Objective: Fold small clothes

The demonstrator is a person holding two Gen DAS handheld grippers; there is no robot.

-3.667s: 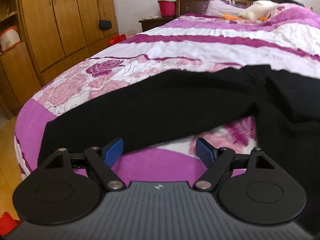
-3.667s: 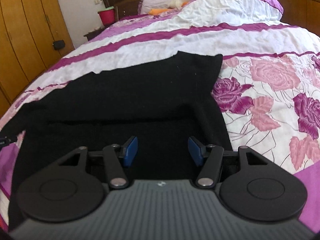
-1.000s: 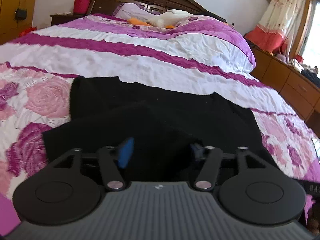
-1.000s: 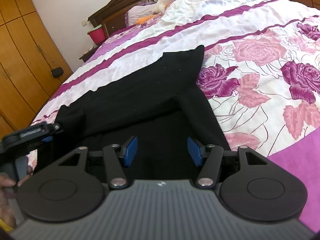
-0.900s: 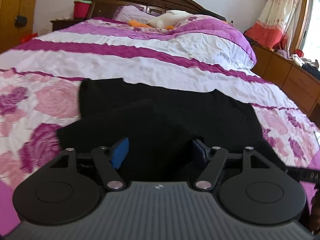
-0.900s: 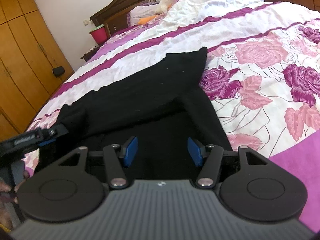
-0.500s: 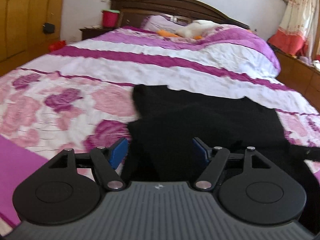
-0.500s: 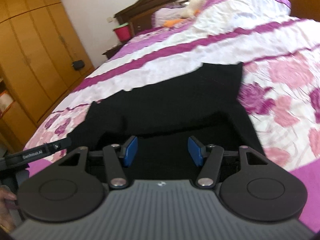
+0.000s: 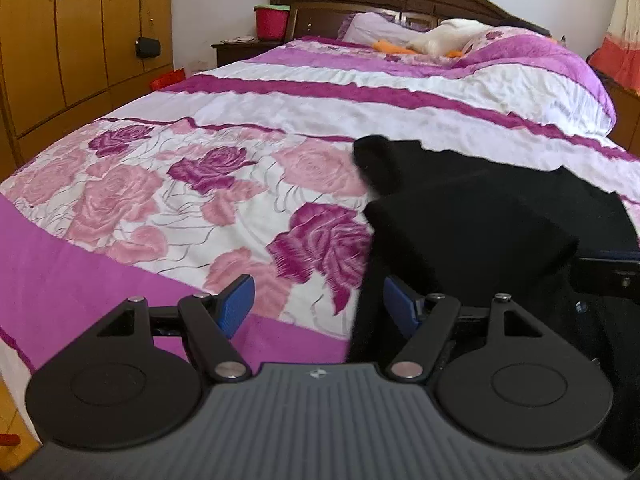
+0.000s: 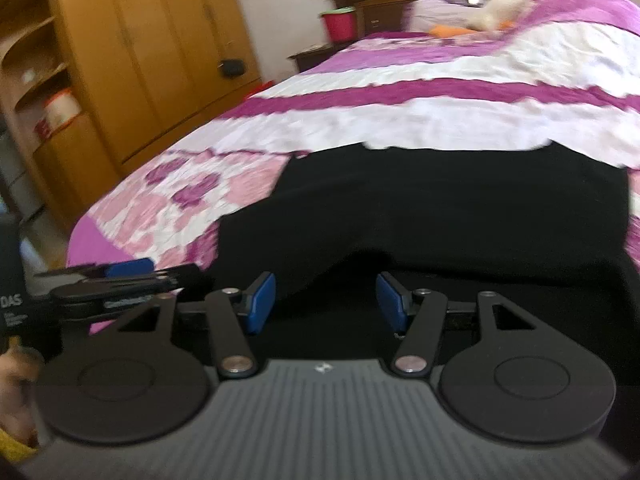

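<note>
On the bedspread, apparently folded black garment.

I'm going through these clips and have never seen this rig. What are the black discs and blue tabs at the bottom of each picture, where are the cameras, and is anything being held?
No robot here: a person holds a two-finger gripper in each hand. Each picture comes from a fisheye camera on one gripper, looking forward along its fingers. The black discs and arms are the gripper's mechanism; the blue tabs are the finger pads.

The left gripper is open over the floral bedspread, at the left edge of a black garment. The right gripper is also open, above the same garment, which lies partly folded on the bed. Neither holds anything. The right view is blurred; the left gripper shows at its left edge.
</note>
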